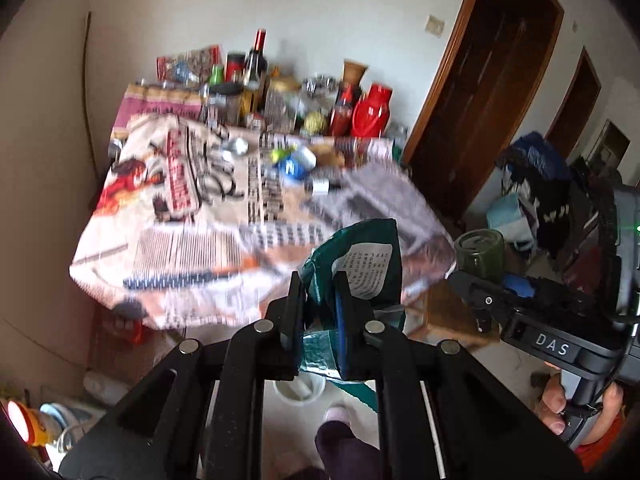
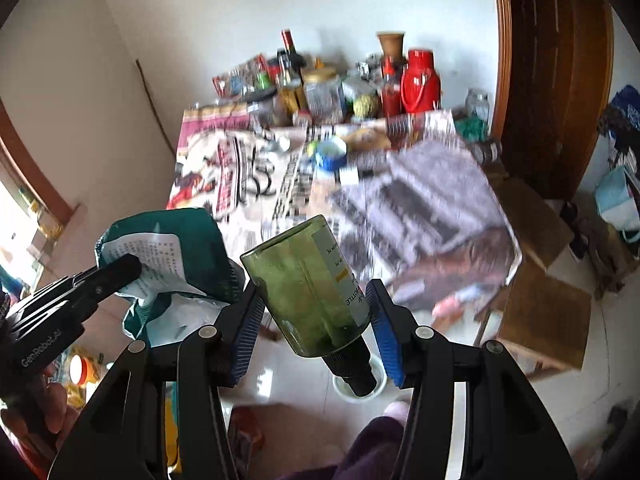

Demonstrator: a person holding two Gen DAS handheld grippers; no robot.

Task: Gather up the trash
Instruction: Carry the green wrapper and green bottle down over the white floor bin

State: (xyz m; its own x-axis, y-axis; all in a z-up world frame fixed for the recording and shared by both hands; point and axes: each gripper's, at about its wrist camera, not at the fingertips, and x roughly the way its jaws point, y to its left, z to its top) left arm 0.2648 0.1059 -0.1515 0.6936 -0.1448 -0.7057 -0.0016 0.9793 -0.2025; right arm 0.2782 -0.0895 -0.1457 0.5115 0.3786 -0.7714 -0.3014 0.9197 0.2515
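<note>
My left gripper (image 1: pixel 319 286) is shut on a crumpled dark green bag (image 1: pixel 360 256) with a white printed label, held in the air before the table's near edge. My right gripper (image 2: pixel 316 308) is shut on a green glass bottle (image 2: pixel 304 280), blue pads on its sides, base pointing away and black neck toward the camera. The right wrist view shows the left gripper (image 2: pixel 130 268) and the green bag (image 2: pixel 176 236) just to the left. The left wrist view shows the right gripper (image 1: pixel 496 284) with the bottle (image 1: pixel 480 252) at the right. Both hang over the floor.
A table (image 2: pixel 240 168) covered in newspaper carries a red thermos (image 2: pixel 420 80), jars and bottles at its far end. A white tub (image 2: pixel 360 388) stands on the tiled floor below the grippers, beside a pink slipper (image 2: pixel 396 408). Cardboard boxes (image 2: pixel 540 312) and a brown door (image 2: pixel 556 80) lie right.
</note>
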